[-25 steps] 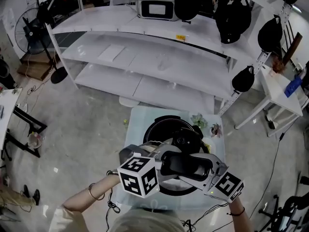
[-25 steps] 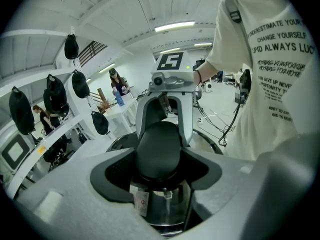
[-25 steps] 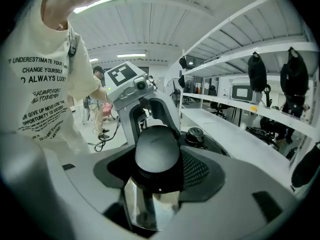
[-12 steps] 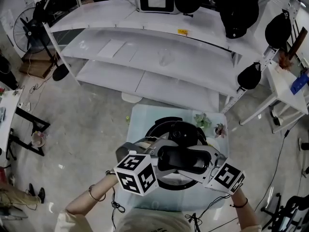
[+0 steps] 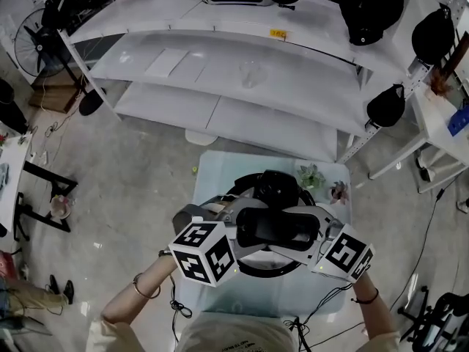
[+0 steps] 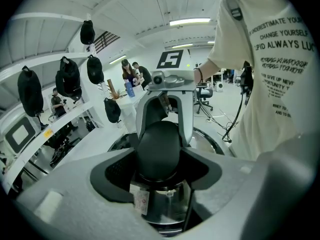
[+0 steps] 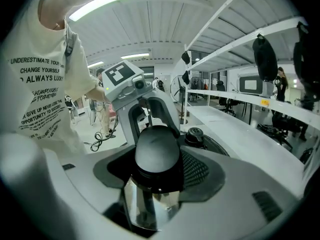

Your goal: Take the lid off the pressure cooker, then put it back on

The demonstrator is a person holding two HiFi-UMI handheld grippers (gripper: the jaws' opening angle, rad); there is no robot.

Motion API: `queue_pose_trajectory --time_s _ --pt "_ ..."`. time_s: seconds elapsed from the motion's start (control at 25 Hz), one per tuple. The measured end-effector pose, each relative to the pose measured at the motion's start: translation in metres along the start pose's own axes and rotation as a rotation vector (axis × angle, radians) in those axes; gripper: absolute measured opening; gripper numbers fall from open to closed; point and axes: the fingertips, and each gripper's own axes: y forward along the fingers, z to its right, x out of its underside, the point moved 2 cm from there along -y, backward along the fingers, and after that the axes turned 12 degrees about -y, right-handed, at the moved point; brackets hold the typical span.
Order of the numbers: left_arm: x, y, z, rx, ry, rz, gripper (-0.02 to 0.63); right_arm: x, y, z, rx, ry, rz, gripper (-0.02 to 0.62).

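— What is seen in the head view?
— A pressure cooker is seen on a small pale worktop. Its black lid handle is taken at both ends. The left gripper is set on the 9 o'clock end and the right gripper on the 3 o'clock end. A black valve knob is seen just beyond the lid handle at 12 o'clock. What the cooker holds is hidden under the lid handle and the grippers. Two small plant pots are stood at the worktop's 1 o'clock corner, near the cooker but apart from it.

— And in the left gripper view?
— Its fingers are seen pinched on the rounded end of the lid handle. Shiny steel with a small sticker is seen beneath. The right gripper is faced at 12 o'clock.

— And in the right gripper view?
— Its fingers are likewise pressed onto the other end of the lid handle, with steel below. The valve knob is seen at 1 o'clock. Whether the lid handle is raised off the cooker cannot be told.
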Motion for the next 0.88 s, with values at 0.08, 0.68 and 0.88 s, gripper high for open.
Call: queue_pose_trajectory --time_s 0.08,0.68,0.88 --pt "0.002 0.002 -0.004 0.002 -0.006 -0.002 0.288 0.002 0.003 0.004 -0.004 0.006 -0.001 0.275" --pt "0.014 0.011 -0.019 0.038 -0.048 -0.014 0.287 0.015 0.016 0.017 -0.037 0.055 0.001 0.275" --pt "0.018 0.014 -0.020 0.045 -0.067 -0.019 0.287 0.019 0.019 0.018 -0.059 0.069 0.000 0.275"
